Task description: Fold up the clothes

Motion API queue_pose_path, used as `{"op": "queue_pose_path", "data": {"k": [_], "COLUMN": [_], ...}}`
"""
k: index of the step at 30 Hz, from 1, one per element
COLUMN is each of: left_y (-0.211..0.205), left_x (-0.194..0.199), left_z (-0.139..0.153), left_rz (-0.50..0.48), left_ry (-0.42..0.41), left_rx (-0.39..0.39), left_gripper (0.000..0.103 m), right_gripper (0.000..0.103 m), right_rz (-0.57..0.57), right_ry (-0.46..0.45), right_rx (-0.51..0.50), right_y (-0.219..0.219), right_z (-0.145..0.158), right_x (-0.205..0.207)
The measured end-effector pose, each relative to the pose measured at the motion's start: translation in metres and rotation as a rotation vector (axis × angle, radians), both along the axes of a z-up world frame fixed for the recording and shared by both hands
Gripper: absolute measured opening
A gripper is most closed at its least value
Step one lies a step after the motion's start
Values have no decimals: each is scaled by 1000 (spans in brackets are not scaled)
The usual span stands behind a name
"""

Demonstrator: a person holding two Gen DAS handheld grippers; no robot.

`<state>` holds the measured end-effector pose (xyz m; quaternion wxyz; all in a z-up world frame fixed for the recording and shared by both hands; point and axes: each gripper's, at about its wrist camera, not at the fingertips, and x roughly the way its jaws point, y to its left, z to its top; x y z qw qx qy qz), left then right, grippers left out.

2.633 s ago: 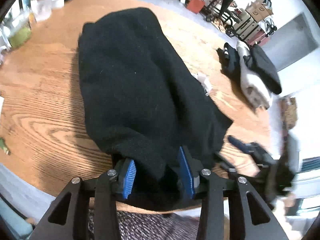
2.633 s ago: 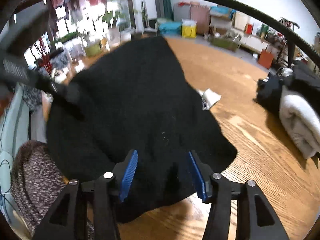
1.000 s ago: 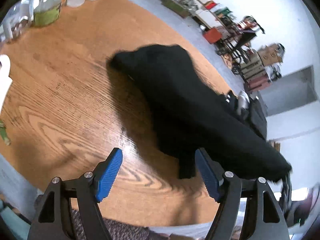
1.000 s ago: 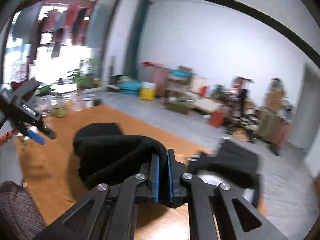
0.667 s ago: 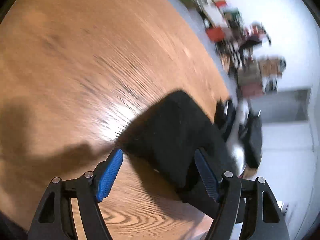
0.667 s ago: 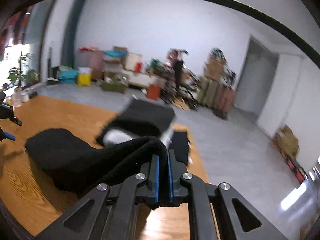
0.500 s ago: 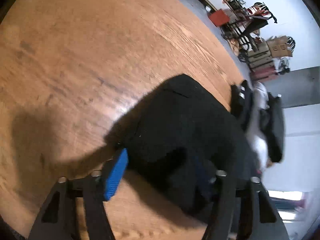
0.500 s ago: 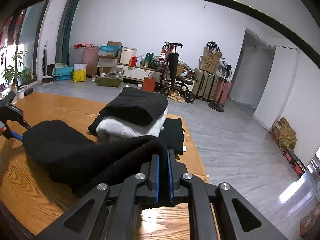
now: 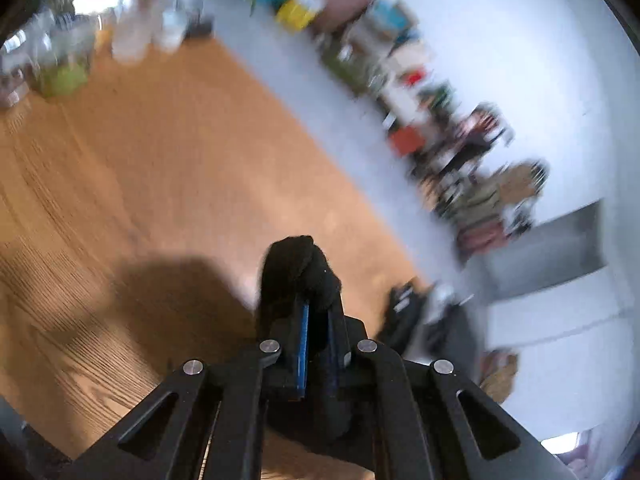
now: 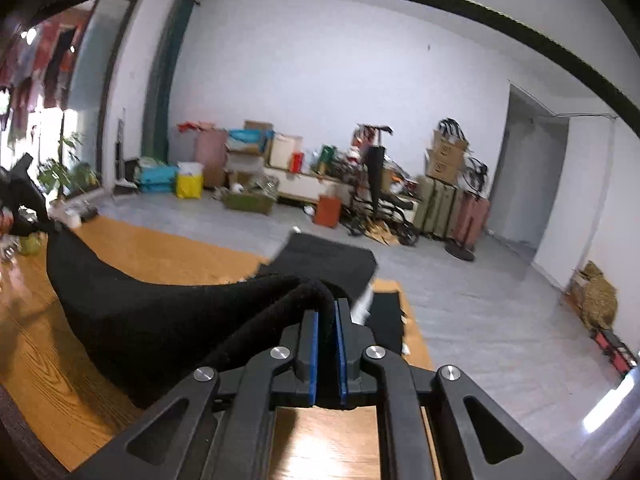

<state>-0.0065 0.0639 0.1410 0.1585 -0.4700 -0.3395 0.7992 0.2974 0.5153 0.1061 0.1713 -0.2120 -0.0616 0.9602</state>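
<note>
A folded black garment (image 10: 160, 320) hangs stretched above the wooden table (image 10: 168, 256), held at both ends. My right gripper (image 10: 326, 312) is shut on its near end. My left gripper (image 9: 316, 312) is shut on a bunched end of the black garment (image 9: 296, 268); it also shows in the right wrist view (image 10: 24, 196) at the far left, at the garment's other end. The left wrist view is blurred by motion.
A pile of folded clothes (image 10: 328, 264), black on top, sits near the table's far right end; it also shows in the left wrist view (image 9: 416, 312). Jars and bottles (image 9: 132, 36) stand at the table's far end. Boxes and clutter (image 10: 360, 184) line the back wall.
My left gripper has closed on the garment's far end and lifted it. My right gripper stays shut on its end; the garment now hangs between both.
</note>
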Motion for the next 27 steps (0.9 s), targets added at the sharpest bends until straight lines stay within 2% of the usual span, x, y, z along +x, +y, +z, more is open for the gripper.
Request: {"op": "queue_pose_path", "data": {"k": [3, 5, 8, 10, 12, 15, 16, 19, 21, 24, 27], "left_y": [-19, -26, -46, -52, -58, -50, -48, -37, -30, -29, -35], "left_x": [30, 54, 75, 77, 72, 58, 54, 42, 46, 55, 58], "left_z": [74, 116, 148, 148, 129, 75, 51, -33, -80, -116, -131], "left_rz": [15, 16, 22, 34, 37, 44, 31, -37, -56, -68, -68], "left_ry": [186, 276, 343, 344, 312, 211, 160, -13, -96, -152, -212], "left_rx": [-51, -44, -26, -53, -68, -160, -184, -181, -229, -275, -316], "left_gripper": [8, 8, 8, 8, 8, 8, 8, 8, 8, 8, 8], "right_gripper": [9, 9, 9, 9, 10, 8, 8, 8, 7, 6, 6], "right_rz": [36, 33, 20, 10, -3, -50, -64, -65, -80, -95, -84], "right_ry": [58, 114, 168, 172, 150, 66, 28, -123, -227, -334, -386], "right_rx": [28, 51, 29, 32, 35, 20, 2, -110, -155, -224, -267], "right_y": [-12, -17, -16, -15, -14, -8, -3, 12, 18, 26, 33], "right_z": [15, 30, 50, 52, 44, 12, -2, -57, -98, -145, -163], "right_x": [-10, -15, -23, -28, -35, -47, -48, -50, -46, -33, -31]}}
